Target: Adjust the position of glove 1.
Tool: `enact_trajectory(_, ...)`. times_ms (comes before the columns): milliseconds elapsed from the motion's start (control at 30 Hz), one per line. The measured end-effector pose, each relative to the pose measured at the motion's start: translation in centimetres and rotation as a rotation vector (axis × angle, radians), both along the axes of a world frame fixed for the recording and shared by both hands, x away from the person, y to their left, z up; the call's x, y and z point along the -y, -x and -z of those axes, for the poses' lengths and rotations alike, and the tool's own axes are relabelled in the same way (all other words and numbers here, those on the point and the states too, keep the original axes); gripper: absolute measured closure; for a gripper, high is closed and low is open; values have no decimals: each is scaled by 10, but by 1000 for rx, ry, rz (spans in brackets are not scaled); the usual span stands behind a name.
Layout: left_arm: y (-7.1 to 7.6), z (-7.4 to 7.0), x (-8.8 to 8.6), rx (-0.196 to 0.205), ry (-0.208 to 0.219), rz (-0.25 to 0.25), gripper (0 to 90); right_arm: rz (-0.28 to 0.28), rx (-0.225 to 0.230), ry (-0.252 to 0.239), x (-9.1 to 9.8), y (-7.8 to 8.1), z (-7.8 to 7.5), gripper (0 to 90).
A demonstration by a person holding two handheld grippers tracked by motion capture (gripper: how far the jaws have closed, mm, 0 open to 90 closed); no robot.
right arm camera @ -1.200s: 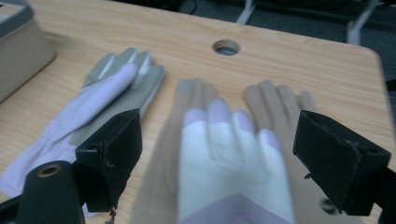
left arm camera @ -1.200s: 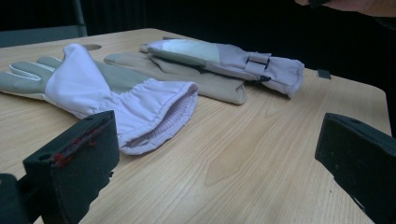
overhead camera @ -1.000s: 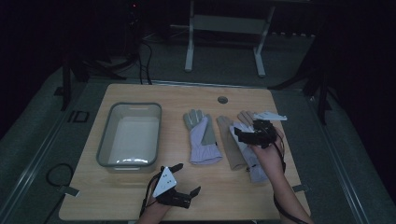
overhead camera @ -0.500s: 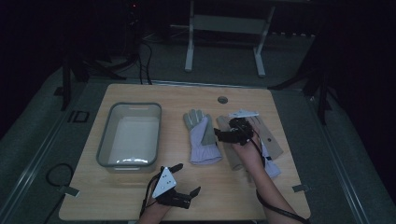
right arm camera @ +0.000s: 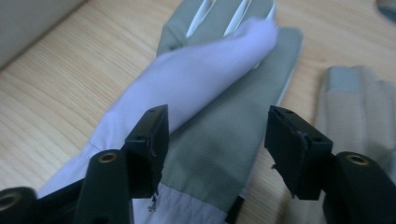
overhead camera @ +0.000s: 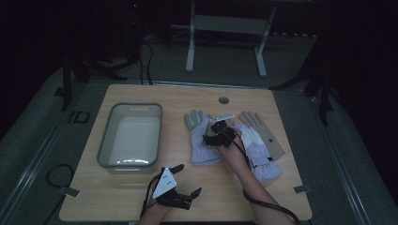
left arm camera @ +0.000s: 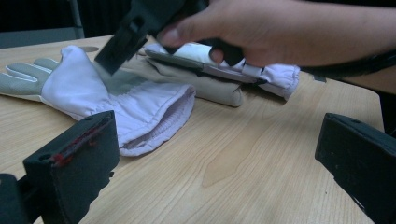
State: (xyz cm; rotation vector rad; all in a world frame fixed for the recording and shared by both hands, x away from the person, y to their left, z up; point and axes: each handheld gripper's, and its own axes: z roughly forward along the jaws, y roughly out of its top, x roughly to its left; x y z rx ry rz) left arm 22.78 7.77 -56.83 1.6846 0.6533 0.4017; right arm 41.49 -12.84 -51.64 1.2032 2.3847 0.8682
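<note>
— Largest first?
— Wooden table (overhead camera: pixel 141 206); grey bin (overhead camera: pixel 131 136) left of the lavender glove (overhead camera: pixel 202 143); second glove (overhead camera: pixel 256 150) and tan glove (overhead camera: pixel 265 133) right of it.
— Grippers?
— Right gripper (overhead camera: pixel 210 139) directly over the lavender glove, jaws apart, holding nothing. Left gripper (overhead camera: pixel 185 180) near the table's front edge, jaws wide, empty.

Dim room, grey carpet floor (overhead camera: pixel 42 140); white table frame (overhead camera: pixel 225 28) at back w/ dark surrounds.
</note>
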Motion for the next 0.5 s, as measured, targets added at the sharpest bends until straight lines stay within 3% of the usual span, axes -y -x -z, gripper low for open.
enact_trajectory(33, 0, 0, 0, -2, 2, 0, 0, -1, -20, 11, -2, -4, 8, 428)
enact_trajectory(167, 0, 0, 0, -1, 2, 0, 0, 3, -31, 31, -3, -6, 16, 446)
enact_trajectory(200, 0, 0, 0, 0, 1, -1, 0, -4, -57, 21, -4, -9, 23, 458)
enact_trajectory(267, 0, 0, 0, 2, 0, -2, 0, -13, -61, 11, -3, -9, 25, 484)
enact_trajectory(367, 1, 0, 0, 2, 0, -3, 0, -29, -49, 11, -3, -8, 26, 527)
enact_trajectory(400, 0, 0, 0, 2, -1, -3, 0, -35, -42, 1, -3, -6, 26, 599)
enact_trajectory(433, 0, 0, 0, 2, -1, -3, 0, -35, -42, 1, -3, -6, 26, 599)
enact_trajectory(500, 0, 0, 0, 1, -1, -2, 0, -58, -24, 6, -5, -4, 26, 690)
